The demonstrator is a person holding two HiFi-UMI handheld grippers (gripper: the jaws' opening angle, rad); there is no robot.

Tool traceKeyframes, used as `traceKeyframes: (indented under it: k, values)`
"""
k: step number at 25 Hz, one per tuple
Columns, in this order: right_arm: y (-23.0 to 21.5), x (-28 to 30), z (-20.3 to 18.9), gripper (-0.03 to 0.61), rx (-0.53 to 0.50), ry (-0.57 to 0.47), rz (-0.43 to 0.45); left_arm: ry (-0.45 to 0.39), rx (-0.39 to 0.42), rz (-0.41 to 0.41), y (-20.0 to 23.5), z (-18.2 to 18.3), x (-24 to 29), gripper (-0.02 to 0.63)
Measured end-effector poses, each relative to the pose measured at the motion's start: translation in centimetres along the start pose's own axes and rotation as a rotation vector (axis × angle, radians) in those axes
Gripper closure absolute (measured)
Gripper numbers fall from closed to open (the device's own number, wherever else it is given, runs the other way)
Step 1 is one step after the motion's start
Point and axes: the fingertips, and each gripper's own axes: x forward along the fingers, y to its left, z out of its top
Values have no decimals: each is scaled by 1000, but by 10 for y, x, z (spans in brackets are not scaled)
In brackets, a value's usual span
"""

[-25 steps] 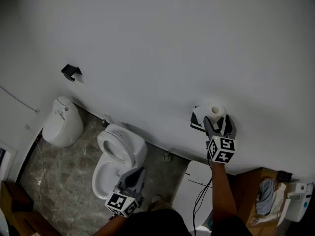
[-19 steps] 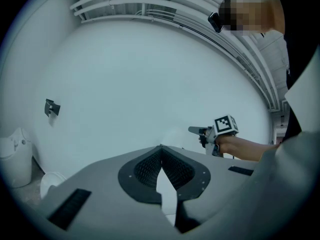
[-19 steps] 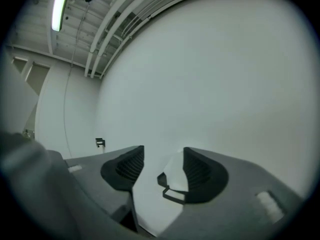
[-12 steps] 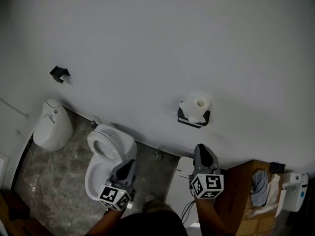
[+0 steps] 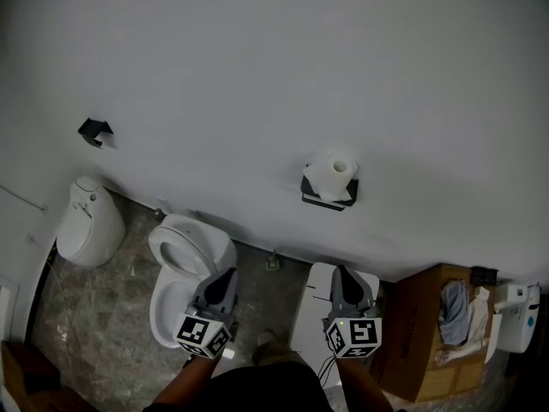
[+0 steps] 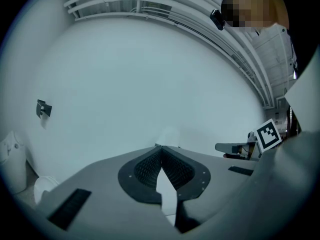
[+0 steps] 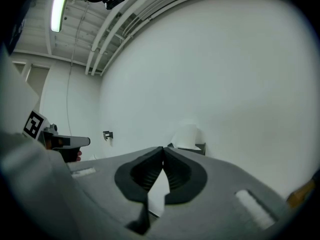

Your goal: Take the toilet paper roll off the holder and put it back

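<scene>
A white toilet paper roll (image 5: 333, 175) stands upright on a black wall holder (image 5: 327, 195) on the white wall. The roll (image 7: 188, 135) and the holder (image 7: 199, 147) also show in the right gripper view, just beyond the jaw tips. My right gripper (image 5: 344, 279) hangs well below the roll, shut with nothing between its jaws. Further left at about the same height, my left gripper (image 5: 226, 278) is shut and empty too. In the left gripper view the roll (image 6: 168, 135) is a pale blur above the closed tips (image 6: 160, 147).
A white toilet (image 5: 187, 264) stands below on the marbled floor, with a white bin (image 5: 88, 220) to its left. A small black wall bracket (image 5: 93, 130) sits at the left. A cardboard box (image 5: 433, 324) with cloth stands at the lower right, beside a white cabinet top (image 5: 314, 307).
My right gripper let go of the roll, drew back down away from the holder and closed. The roll stays on the holder. The head view shifted slightly.
</scene>
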Motion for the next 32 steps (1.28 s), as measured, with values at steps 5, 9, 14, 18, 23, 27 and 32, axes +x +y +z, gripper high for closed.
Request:
traceKeyframes:
  k: [5, 9, 14, 18, 23, 27, 32]
  values:
    - [6, -7, 2, 581, 7, 5, 1, -11, -2, -6, -1, 4, 4, 597]
    - [12, -12, 4, 581, -19, -1, -4, 1, -9, -6, -3, -5, 7, 597]
    - [17, -20, -5, 581, -22, 15, -7, 22, -17, -16, -12, -19, 3, 597]
    - [14, -19, -7, 581, -20, 21, -7, 31, -9, -22, -18, -22, 4, 597]
    - [13, -14, -4, 581, -9, 15, -14, 31, -2, -30, -19, -18, 7, 597]
    - [14, -14, -4, 581, -11, 15, -15, 28, -1, -35, -21, -17, 8, 597]
    - [17, -15, -7, 581, -21, 31, -12, 32, -15, -37, -24, -22, 8, 597]
